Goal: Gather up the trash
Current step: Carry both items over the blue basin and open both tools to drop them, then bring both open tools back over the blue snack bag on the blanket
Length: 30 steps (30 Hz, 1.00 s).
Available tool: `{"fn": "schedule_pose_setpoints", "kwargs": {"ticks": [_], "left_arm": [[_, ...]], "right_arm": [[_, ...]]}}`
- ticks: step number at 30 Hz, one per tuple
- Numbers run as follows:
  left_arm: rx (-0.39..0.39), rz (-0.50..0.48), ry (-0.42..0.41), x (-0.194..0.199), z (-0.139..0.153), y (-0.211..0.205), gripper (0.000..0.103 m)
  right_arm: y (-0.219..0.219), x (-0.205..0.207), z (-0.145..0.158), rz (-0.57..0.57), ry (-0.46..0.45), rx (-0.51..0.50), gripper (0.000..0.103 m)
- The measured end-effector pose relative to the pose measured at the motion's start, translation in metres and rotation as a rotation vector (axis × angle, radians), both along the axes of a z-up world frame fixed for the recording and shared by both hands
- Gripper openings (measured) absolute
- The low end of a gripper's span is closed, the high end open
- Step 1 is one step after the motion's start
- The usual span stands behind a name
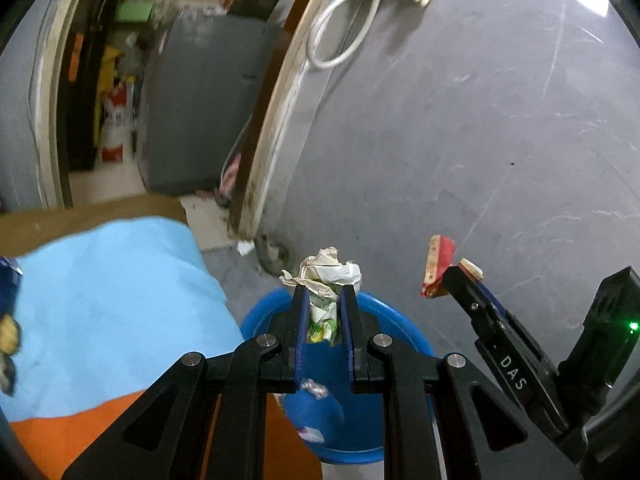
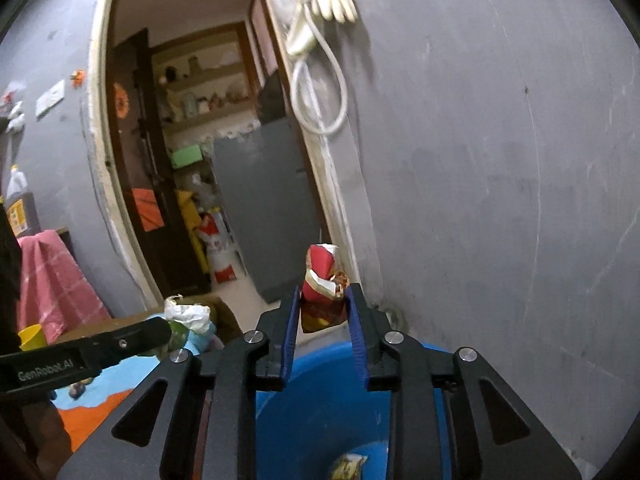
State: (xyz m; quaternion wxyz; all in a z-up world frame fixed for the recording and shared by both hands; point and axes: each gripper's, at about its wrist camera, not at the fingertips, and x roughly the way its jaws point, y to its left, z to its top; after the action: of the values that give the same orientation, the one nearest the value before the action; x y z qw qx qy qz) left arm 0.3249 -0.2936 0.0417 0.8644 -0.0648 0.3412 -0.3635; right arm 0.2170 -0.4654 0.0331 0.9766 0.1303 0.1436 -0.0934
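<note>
Holding 2 pieces of trash over the blue bin, so that either can drop straight in on release; crumpled white-and-green paper wrapper clamped in the left claw, pads pressing both sides, bulk of it sticking out past the tips, poised above the bin's near rim; red snack packet pinched low between the pads of the right claw, upper part standing free above the tips, also over the bin's open mouth; right claw narrowly parted around the packet, contact apparently light; probably close to letting go. Lying already at the bin's bottom, a small printed wrapper. Beside the bin, a surface draped in light blue and orange cloth; behind, a grey wall with a doorway to the left.
</note>
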Motion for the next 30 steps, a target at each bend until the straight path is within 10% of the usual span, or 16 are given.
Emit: {"fn": "schedule_pose_setpoints", "kwargs": {"ticks": [21, 30], "left_arm": [[0.027, 0.063, 0.018, -0.002, -0.012, 0.015, 0.037], [0.065, 0.191, -0.087, -0.016, -0.001, 0.048, 0.069]], "right_arm": [[-0.002, 0.012, -0.006, -0.006, 0.063, 0.013, 0.053], [0.009, 0.011, 0.0, -0.016, 0.028, -0.03, 0.087]]}}
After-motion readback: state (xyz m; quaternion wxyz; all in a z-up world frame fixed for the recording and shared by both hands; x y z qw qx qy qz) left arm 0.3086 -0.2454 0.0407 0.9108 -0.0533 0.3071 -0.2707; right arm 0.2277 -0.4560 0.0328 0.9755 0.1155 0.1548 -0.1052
